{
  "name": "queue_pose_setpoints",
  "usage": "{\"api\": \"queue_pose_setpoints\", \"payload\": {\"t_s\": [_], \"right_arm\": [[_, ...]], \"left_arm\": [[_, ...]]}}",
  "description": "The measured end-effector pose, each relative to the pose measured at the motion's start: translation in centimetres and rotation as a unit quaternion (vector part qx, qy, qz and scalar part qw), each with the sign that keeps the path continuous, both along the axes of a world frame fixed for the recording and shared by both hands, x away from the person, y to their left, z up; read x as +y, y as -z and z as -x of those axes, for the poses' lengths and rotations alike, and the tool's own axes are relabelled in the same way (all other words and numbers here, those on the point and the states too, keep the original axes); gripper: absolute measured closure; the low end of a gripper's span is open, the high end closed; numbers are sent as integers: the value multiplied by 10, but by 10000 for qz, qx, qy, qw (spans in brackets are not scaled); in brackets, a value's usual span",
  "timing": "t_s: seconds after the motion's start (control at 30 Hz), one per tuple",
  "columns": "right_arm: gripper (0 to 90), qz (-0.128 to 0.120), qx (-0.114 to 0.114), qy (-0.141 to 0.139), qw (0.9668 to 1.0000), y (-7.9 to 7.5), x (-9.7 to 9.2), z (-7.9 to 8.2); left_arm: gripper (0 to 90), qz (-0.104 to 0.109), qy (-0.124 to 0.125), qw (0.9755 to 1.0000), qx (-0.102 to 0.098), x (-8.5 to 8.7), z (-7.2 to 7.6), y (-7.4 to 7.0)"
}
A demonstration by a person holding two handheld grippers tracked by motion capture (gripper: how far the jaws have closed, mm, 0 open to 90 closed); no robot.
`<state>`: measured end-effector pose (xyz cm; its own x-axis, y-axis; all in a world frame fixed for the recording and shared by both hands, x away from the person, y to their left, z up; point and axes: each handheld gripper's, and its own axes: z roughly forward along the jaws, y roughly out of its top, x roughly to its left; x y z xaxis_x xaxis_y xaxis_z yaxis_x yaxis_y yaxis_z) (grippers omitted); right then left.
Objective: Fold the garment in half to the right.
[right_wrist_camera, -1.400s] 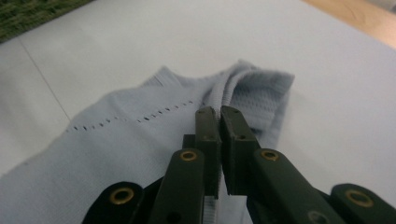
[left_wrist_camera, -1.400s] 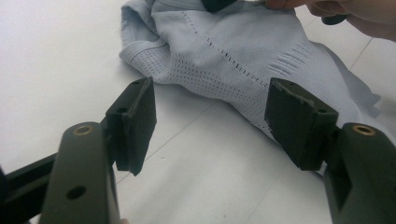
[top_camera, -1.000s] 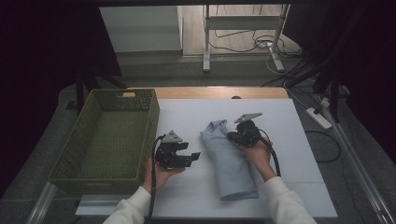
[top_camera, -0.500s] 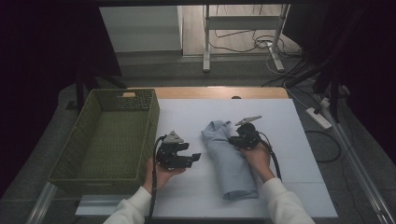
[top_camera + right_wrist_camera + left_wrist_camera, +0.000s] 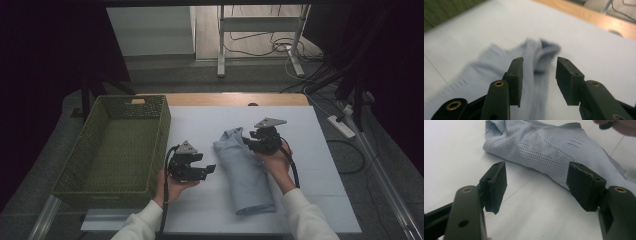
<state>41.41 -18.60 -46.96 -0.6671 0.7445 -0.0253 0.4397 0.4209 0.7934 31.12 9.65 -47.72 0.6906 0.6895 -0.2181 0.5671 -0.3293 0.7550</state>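
A folded light blue knit garment (image 5: 246,172) lies lengthwise on the white table (image 5: 320,200), near the middle. My right gripper (image 5: 250,142) hovers over its far end, jaws partly open with nothing between them; the right gripper view shows the garment's bunched end (image 5: 541,53) just beyond the jaws. My left gripper (image 5: 210,169) rests to the left of the garment, open and empty. In the left gripper view the garment (image 5: 549,147) lies past the wide-apart jaws, its perforated weave visible.
A green mesh basket (image 5: 117,145) stands at the table's left side, close to my left hand. A wooden strip (image 5: 235,99) runs along the far table edge. Cables and a power strip (image 5: 341,127) lie on the floor at right.
My right gripper has shifted slightly left and down over the garment's far end. The garment has moved a little left. The left gripper has stayed put.
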Motion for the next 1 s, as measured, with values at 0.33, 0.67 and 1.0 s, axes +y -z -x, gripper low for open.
{"api": "queue_pose_setpoints", "payload": {"t_s": [0.33,0.67,1.0], "right_arm": [[577,-113,27,-370,9992,-6,36,-16],[546,134,262,-435,9986,11,52,-33],[538,201,504,42,9985,16,28,-40]], "left_arm": [[328,-12,-35,10000,11,2,-1,1],[326,-14,-41,10000,-2,3,-1,1],[319,-35,-27,10000,-7,2,-1,1]]}}
